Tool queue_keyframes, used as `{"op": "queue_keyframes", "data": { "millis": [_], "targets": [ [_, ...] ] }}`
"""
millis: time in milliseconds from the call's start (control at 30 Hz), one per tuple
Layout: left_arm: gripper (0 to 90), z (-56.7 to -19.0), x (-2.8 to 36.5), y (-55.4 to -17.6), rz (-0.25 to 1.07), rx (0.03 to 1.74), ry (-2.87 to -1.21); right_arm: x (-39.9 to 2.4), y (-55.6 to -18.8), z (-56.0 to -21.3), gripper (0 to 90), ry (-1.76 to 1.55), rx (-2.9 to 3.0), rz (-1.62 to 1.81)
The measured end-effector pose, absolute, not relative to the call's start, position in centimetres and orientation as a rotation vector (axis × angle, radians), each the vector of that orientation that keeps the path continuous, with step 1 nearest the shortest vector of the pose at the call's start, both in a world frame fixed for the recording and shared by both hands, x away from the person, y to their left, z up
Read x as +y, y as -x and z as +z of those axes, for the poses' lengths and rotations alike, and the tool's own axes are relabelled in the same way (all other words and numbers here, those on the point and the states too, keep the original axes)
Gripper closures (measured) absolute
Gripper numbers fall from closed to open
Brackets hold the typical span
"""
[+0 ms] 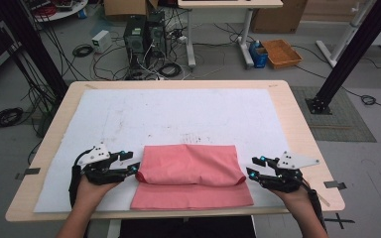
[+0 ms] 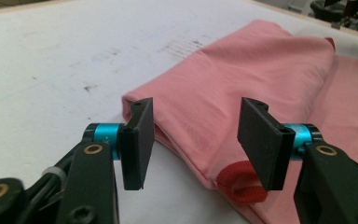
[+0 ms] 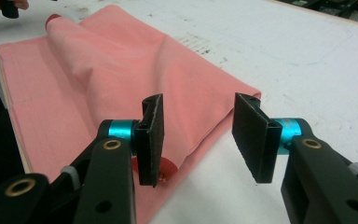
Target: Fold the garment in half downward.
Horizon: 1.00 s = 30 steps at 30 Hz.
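Plain pink cloth (image 1: 191,176), red trim

You had a pink cloth (image 1: 191,176) in front of you, a soft, matt woven fabric with a fine visible weave, and a thicker red corded loop (image 2: 240,184) showed at its folded edge. It lay on a white sheet (image 1: 178,111) that looked like matt felt or paper, scuffed with dark marks. The desk (image 1: 297,124) under it showed a pale, smooth wood finish along its bare rim. Your left gripper (image 1: 129,167) and right gripper (image 1: 252,167) had bodies of black, slightly glossy plastic with brass-coloured metal rivets and shiny blue anodised metal collars. Their jaws carried flat black pads (image 3: 151,135) with a dull, faintly rough surface.
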State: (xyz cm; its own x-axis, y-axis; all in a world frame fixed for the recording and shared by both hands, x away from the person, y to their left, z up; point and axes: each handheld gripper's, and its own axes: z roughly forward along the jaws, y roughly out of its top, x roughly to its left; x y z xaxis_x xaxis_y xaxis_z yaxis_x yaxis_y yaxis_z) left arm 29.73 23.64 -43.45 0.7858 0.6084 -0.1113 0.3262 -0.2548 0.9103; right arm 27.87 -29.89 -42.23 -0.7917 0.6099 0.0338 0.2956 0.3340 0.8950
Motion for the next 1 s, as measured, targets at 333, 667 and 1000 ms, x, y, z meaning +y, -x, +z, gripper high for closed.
{"op": "queue_keyframes", "data": {
  "millis": [333, 667, 1000],
  "targets": [
    [43.9, -44.5, 22.3, -29.0, 0.274, 0.703, -1.965, -28.3, -28.3, -44.1, 55.6, -0.829, 2.404, 1.338],
    [46.5, -44.9, 21.9, -28.2, 0.271, 0.709, -2.023, -27.8, -28.1, -44.6, 64.5, -0.782, 2.460, 1.295],
    [69.4, -45.0, 21.6, -27.7, 0.255, 0.659, -2.087, -27.5, -27.6, -44.8, 84.4, -0.723, 2.499, 1.251]
  ]
}}
